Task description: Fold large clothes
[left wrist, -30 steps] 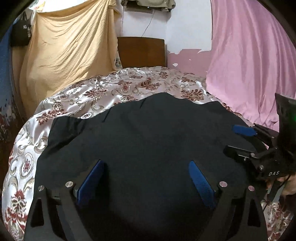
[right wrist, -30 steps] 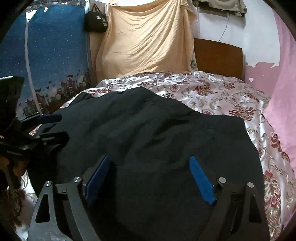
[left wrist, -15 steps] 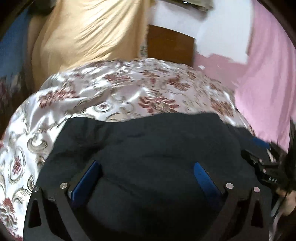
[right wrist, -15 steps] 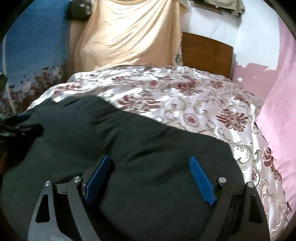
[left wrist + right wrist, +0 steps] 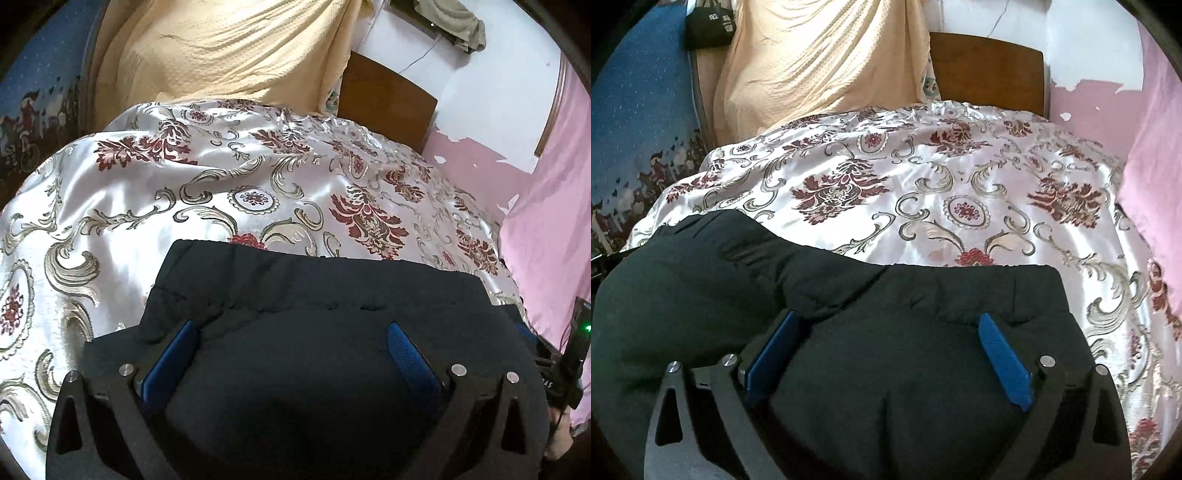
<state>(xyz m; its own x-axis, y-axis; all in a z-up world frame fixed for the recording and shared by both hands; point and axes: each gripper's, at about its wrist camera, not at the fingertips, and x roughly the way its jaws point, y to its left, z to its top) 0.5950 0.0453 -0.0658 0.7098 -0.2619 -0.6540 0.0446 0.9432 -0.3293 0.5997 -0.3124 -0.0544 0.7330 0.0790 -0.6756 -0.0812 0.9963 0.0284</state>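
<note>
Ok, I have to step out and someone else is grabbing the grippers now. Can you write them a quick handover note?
Left gripper: jaws wide open, holding nothing, low over the black garment.
Right gripper: also open and unloaded, over the same garment.
The garment lies bunched in a thick layer at the near edge of the floral bedspread.
Done: it looks doubled over at least once.
Left: probably smooth it, grip an edge, make the remaining folds.

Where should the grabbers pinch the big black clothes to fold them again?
Probably the far folded edge of the black garment. It lies as a raised ridge against the flowered bedspread, so open fingers can come from the near side, reach over, and pinch its two corners.
</note>
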